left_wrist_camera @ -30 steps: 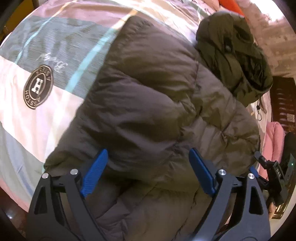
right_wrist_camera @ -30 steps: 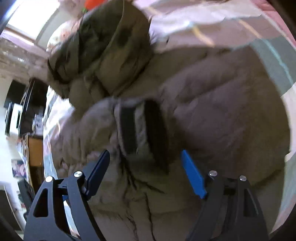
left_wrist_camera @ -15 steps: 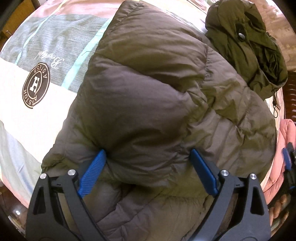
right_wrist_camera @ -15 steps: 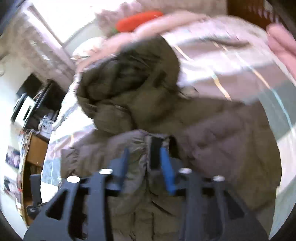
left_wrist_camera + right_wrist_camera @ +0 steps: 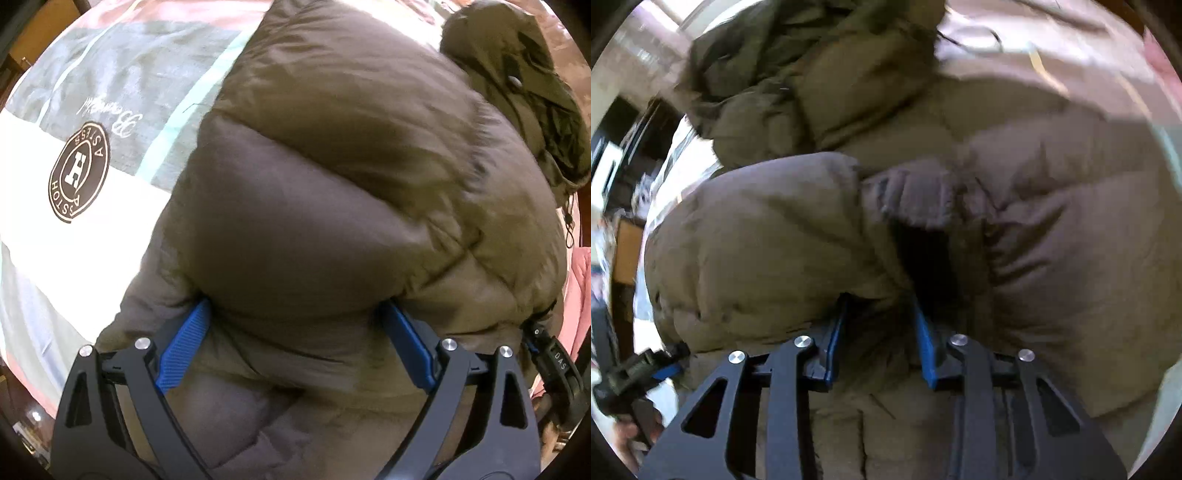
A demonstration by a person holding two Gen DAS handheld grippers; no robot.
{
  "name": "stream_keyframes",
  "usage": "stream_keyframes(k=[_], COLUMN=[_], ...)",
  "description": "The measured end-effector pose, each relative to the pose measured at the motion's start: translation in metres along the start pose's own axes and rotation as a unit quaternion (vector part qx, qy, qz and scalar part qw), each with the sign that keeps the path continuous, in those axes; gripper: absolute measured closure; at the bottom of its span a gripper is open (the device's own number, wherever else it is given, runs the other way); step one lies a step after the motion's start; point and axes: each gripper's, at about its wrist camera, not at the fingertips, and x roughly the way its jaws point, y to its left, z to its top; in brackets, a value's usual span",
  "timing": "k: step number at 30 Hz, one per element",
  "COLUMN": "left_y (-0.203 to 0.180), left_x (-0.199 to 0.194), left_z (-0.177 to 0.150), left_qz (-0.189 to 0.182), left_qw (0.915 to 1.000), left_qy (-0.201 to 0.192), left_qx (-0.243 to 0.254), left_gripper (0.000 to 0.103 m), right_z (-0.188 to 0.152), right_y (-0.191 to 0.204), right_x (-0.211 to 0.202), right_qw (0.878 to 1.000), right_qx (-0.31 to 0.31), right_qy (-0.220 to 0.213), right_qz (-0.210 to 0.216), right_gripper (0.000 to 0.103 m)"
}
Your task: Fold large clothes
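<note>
Filling most of the left wrist view, the brown puffer jacket [image 5: 332,192] is lying on a striped bedspread [image 5: 92,258], its olive hood [image 5: 524,92] bunched at the far right. The left gripper [image 5: 295,343] is standing spread wide, its blue pads [image 5: 184,343] flanking a fat quilted roll of the jacket; whether they are pressing it I cannot tell. A round brown badge [image 5: 79,171] on the bedspread is showing a white "H" ringed by mirrored letters, with unreadable script beside it. The other tool's black body, lettered "DAS" [image 5: 559,360], is peeking in at lower right, near pink fabric [image 5: 580,295]. Looking from the right wrist, the right gripper [image 5: 882,332] is pinching a fold of the jacket [image 5: 1052,229], having just been closing on it. A puffy sleeve [image 5: 757,251] is bulging over its left finger, blocking the bed beyond; dark furniture [image 5: 624,155] is blurring at the left edge.
</note>
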Motion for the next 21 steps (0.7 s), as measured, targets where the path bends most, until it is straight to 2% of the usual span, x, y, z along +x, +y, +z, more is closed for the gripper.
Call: stream_keyframes(k=[3, 4, 5, 7, 9, 11, 13, 14, 15, 17, 18, 19, 21], left_y=[-0.002, 0.0, 0.0, -0.002, -0.007, -0.013, -0.018, -0.019, -0.017, -0.005, 0.003, 0.011, 0.019], left_x=[-0.004, -0.01, -0.018, -0.03, -0.041, -0.044, -0.037, -0.029, -0.018, -0.003, 0.0, 0.0, -0.004], left_z=[0.004, 0.001, -0.001, 0.0, -0.004, -0.009, -0.012, -0.012, -0.011, -0.007, -0.004, -0.001, 0.0], left_qz=[0.003, 0.004, 0.001, -0.013, -0.022, -0.029, -0.024, -0.007, 0.026, 0.054, 0.052, 0.056, 0.069], left_qw=[1.0, 1.0, 0.9999, 0.9996, 0.9989, 0.998, 0.9972, 0.9967, 0.9958, 0.9946, 0.9953, 0.9959, 0.9955], left_qy=[-0.003, -0.006, -0.013, -0.025, -0.035, -0.032, -0.017, -0.006, 0.009, 0.026, 0.03, 0.028, 0.021], left_qx=[-0.002, -0.004, -0.005, 0.002, 0.021, 0.046, 0.069, 0.081, 0.087, 0.085, 0.076, 0.066, 0.061], left_gripper=[0.009, 0.009, 0.009, 0.009, 0.009, 0.009, 0.009, 0.009, 0.009, 0.009, 0.009, 0.009, 0.008], right_z=[0.002, 0.002, 0.002, -0.002, -0.008, -0.018, -0.033, -0.038, -0.046, -0.049, -0.049, -0.047, -0.043], right_y=[-0.002, -0.003, -0.003, -0.003, 0.0, 0.003, -0.001, -0.006, -0.018, -0.046, -0.061, -0.082, -0.116], right_x=[-0.009, -0.018, -0.024, -0.043, -0.056, -0.056, -0.046, -0.038, -0.029, -0.018, -0.016, -0.017, -0.024], right_qw=[1.0, 0.999, 0.999, 0.998, 0.998, 0.998, 0.997, 0.996, 0.995, 0.992, 0.989, 0.987, 0.984], right_qx=[0.017, 0.024, 0.027, 0.026, 0.002, -0.027, -0.046, -0.048, -0.042, -0.017, -0.002, 0.025, 0.069], right_qy=[0.006, 0.004, 0.002, -0.01, -0.007, 0.016, 0.055, 0.074, 0.089, 0.102, 0.104, 0.104, 0.1], right_qz=[0.015, 0.026, 0.031, 0.053, 0.061, 0.06, 0.041, 0.023, -0.007, -0.076, -0.104, -0.122, -0.128], right_gripper=[0.068, 0.061, 0.047, 0.035, 0.035, 0.035, 0.035, 0.035, 0.035, 0.035, 0.035, 0.035, 0.035])
